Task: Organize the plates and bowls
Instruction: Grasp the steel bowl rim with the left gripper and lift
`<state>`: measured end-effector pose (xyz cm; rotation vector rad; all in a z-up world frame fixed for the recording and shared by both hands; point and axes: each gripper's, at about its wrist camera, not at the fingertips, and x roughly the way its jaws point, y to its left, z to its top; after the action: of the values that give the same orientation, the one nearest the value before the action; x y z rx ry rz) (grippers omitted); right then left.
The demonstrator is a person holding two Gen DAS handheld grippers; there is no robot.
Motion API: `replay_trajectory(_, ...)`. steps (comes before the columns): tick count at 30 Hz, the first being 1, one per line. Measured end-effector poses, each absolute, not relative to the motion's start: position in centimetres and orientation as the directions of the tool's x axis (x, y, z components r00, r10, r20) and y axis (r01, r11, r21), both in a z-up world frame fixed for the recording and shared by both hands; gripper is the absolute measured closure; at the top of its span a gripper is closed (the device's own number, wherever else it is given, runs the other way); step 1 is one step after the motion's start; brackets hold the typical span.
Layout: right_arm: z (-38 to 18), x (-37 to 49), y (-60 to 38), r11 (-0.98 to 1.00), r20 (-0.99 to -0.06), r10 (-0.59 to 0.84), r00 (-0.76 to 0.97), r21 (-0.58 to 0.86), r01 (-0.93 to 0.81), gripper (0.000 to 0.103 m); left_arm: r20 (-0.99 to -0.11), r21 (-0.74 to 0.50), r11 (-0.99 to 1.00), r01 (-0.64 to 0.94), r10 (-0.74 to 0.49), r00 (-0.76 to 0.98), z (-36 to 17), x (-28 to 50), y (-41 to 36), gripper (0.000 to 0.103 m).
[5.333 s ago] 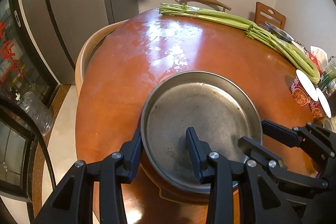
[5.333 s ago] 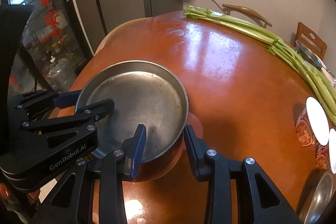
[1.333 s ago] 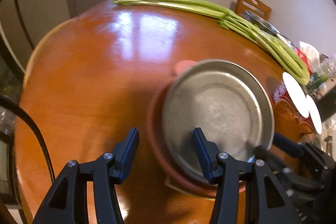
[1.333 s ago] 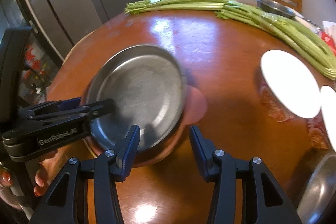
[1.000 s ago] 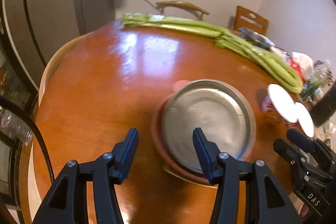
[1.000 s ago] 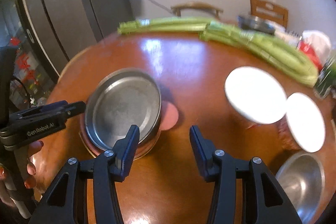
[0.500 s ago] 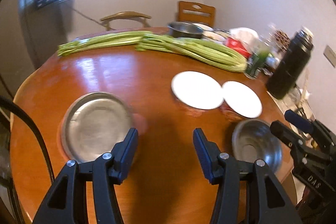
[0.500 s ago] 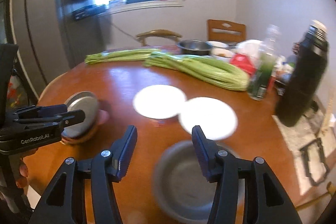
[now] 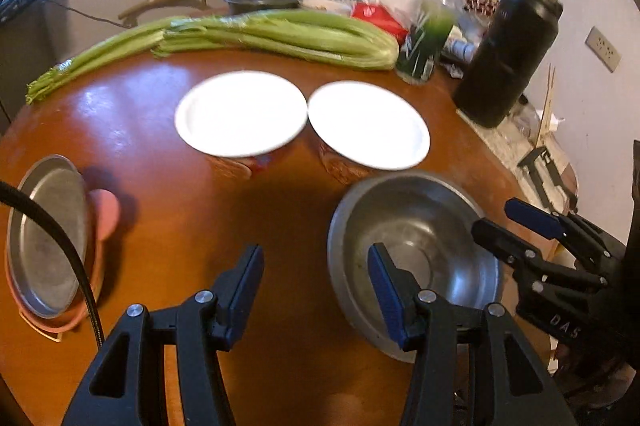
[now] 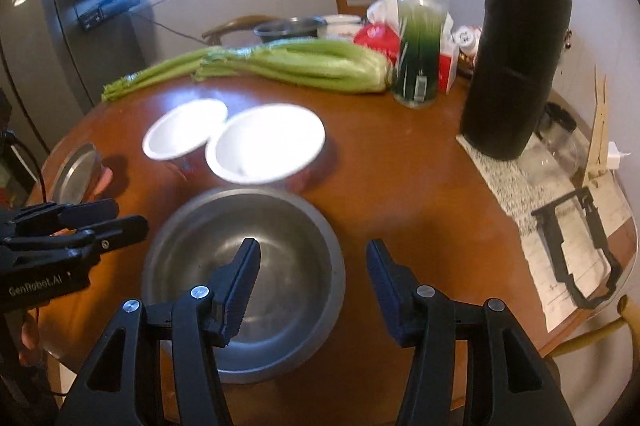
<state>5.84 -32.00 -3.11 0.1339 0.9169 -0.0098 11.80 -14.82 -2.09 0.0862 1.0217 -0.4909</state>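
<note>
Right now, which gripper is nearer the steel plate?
Left. The left gripper hovers at the side of the bowl that faces the steel plate. The right gripper hangs over the bowl's other side, farther from the plate.

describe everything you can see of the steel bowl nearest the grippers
The steel bowl is a round, deep, dull grey metal bowl with a rolled rim and a scuffed, faintly stained inside. It is empty and sits upright on the brown wooden table, near the table's front edge, just in front of the two white-lined bowls. Nothing grips it: the left gripper hovers open with one finger above its rim, and the right gripper hovers open over its other side.
</note>
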Motion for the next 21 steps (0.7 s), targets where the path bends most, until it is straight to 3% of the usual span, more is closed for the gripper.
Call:
replay_trajectory(13,-5.6,6.3,-32.7,0.986,-0.818,0.11,0.565,0.163,0.044,0.047,-0.86,-0.156,0.871,0.466,-0.352,0.37,-4.6,12.2,-17.4,0.049)
replay_trajectory(21,-5.8,6.4,-32.1,0.984,-0.815,0.141,0.563,0.178,0.01,0.061,-0.865,-0.144,0.868,0.474,-0.344,0.366,-4.9,12.4,-18.2,0.049)
